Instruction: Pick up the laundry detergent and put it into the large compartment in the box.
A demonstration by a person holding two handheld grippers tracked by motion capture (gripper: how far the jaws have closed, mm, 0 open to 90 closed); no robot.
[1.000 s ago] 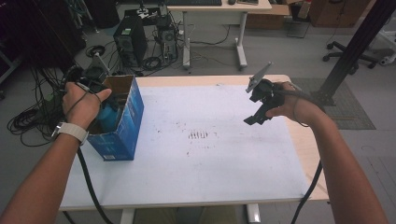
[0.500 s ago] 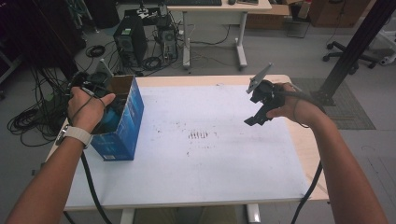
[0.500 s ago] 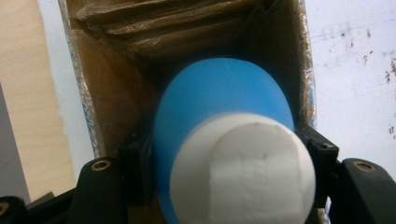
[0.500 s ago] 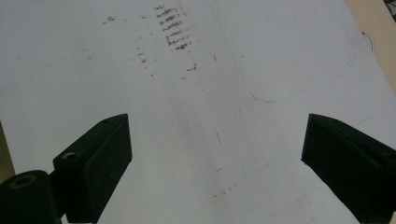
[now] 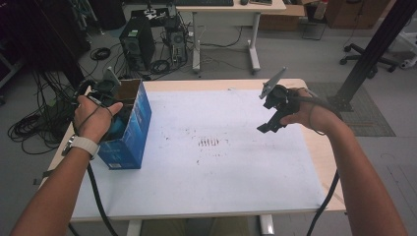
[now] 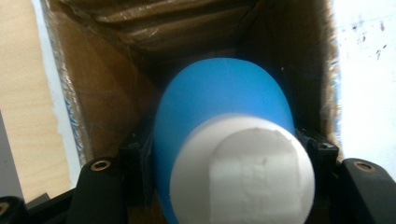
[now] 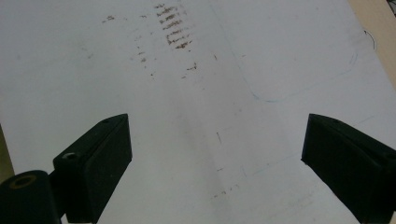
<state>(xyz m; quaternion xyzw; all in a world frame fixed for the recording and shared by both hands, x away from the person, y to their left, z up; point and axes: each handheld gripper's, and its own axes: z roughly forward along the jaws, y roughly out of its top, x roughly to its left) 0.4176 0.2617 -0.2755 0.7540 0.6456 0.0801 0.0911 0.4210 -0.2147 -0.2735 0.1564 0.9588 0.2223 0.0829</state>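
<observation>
A blue bottle with a white cap (image 6: 224, 140) is clamped between the jaws of my left gripper (image 6: 226, 151), cap end toward the camera. It hangs inside the open top of a blue cardboard box (image 5: 130, 132), whose brown inner walls (image 6: 107, 93) surround it. From above, the left hand covers most of the left gripper (image 5: 109, 98), and a bit of the bottle (image 5: 118, 127) shows in the box's mouth. My right gripper (image 5: 268, 123) is held above the right side of the table; it is open, with bare tabletop between its jaws (image 7: 215, 149).
The white tabletop (image 5: 221, 167) has a patch of brown smudges (image 5: 209, 142) near its middle. The box stands at the table's left edge. Cables trail from both grippers off the front edge. On the floor beyond are computer towers (image 5: 135, 42), a desk and a black post (image 5: 373, 49).
The left hand has shifted slightly at the box's open top, with the bottle still in its grip. The right gripper has stayed where it was.
</observation>
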